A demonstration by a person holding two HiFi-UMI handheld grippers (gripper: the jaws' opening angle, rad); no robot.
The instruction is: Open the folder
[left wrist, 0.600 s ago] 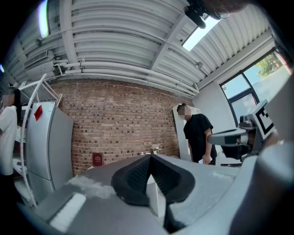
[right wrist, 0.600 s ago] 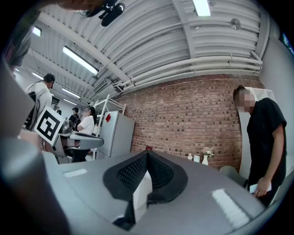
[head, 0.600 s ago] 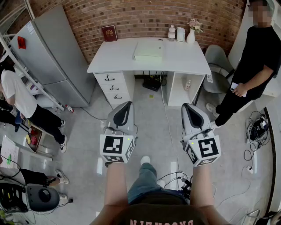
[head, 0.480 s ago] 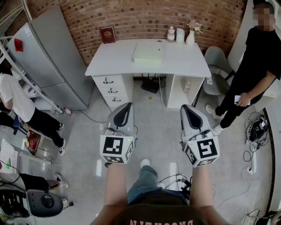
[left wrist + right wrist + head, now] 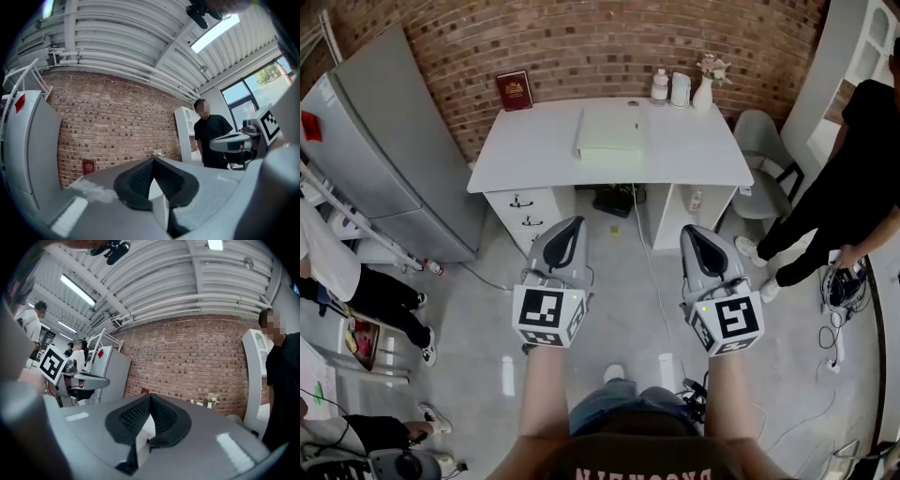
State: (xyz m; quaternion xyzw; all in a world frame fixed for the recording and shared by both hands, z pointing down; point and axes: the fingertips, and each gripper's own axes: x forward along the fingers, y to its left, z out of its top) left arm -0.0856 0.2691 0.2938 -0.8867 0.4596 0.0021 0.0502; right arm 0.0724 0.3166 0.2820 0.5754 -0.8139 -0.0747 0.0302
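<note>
Pale folder [image 5: 611, 131] flat on the desk [image 5: 703, 155], well apart from left gripper [image 5: 571, 225] and right gripper [image 5: 695, 232], both clenched, empty. Likely light, with a thin, bendy cover; best lifted at its free edge.

Both arms reach forward, left gripper [image 5: 570, 225] and right gripper [image 5: 697, 232] level, jaws together.

The table [image 5: 703, 155] is white, smooth and matt. The folder [image 5: 609, 131] has a pale matt cover. The wall [image 5: 609, 42] is rough brick. The left gripper [image 5: 153, 160] has a grey smooth plastic shell, with black dotted pads [image 5: 138, 180].
</note>
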